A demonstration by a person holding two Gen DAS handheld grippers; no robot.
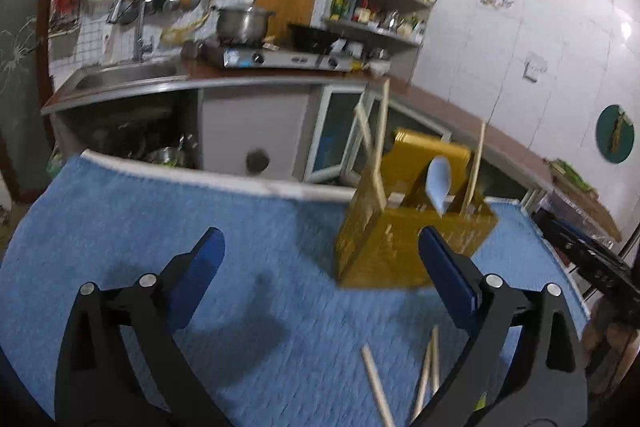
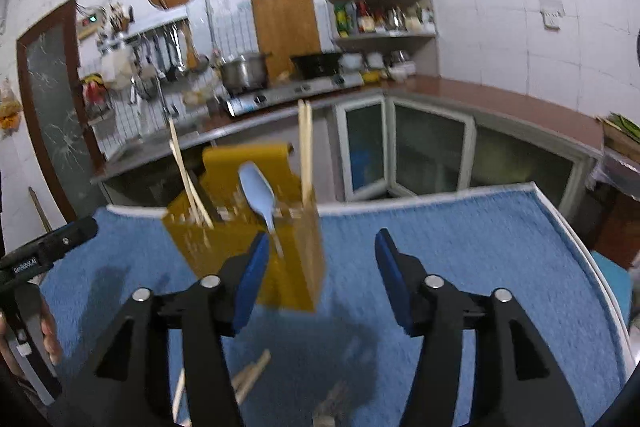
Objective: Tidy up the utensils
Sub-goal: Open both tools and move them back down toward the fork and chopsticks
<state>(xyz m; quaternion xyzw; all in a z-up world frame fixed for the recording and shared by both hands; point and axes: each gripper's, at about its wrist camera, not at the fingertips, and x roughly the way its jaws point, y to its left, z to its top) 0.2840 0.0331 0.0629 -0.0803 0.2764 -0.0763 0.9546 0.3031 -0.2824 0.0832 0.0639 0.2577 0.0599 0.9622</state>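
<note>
A yellow utensil holder (image 1: 404,239) stands on the blue towel (image 1: 160,211); it also shows in the right wrist view (image 2: 248,239). It holds a pale blue spoon (image 1: 438,183) (image 2: 258,193) and wooden chopsticks (image 1: 380,143) (image 2: 306,151). Loose chopsticks (image 1: 424,375) (image 2: 248,379) lie on the towel near me. My left gripper (image 1: 320,255) is open and empty, just in front of the holder. My right gripper (image 2: 320,259) is open and empty, its left finger (image 2: 252,279) in front of the holder.
The towel-covered table ends at a white edge (image 1: 240,183). Behind stands a kitchen counter with a sink (image 1: 128,75), a stove with a pot (image 1: 244,23) and a spice shelf (image 1: 376,11). The other gripper's black body (image 2: 44,251) shows at the left.
</note>
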